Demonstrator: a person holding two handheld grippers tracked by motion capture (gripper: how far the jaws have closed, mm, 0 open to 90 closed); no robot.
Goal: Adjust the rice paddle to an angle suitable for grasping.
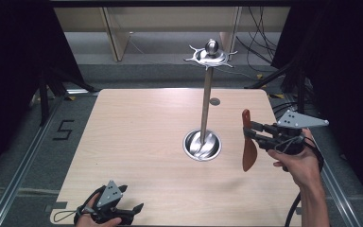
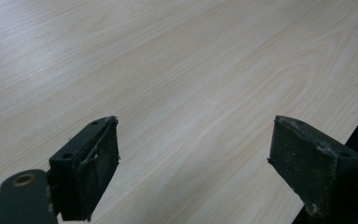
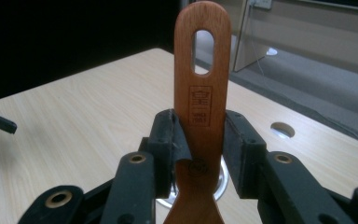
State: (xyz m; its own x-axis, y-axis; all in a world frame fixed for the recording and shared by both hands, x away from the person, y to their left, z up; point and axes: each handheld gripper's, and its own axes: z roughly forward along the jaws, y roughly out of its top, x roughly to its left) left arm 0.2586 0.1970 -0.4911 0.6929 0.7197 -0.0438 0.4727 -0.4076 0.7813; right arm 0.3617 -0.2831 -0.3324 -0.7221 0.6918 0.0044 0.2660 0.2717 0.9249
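The wooden spatula hangs upright in the air at about 3 o'clock from the table's centre, over the right part of the table. Its handle end, with a long slot for hanging, points up, and the wider blade points down. It looks like one flat piece of reddish wood, so it is probably light and stiff, and it should not bend or break under a firm grip. The finish seems smooth, so it may slip or turn between the pads if the hold is weak. The flat handle just below the slot is a good place to take it, across the two edges.

The right gripper holds it there already: its jaws stand narrow, pressed on both edges of the handle, near a small stamped mark.

At 9 o'clock from the spatula stands a metal rack: a round steel base, a thin pole and a top ring with hooks. The slot would probably fit on one of these hooks.

The left gripper rests low at 7 o'clock near the table's front edge, jaws wide apart and empty.
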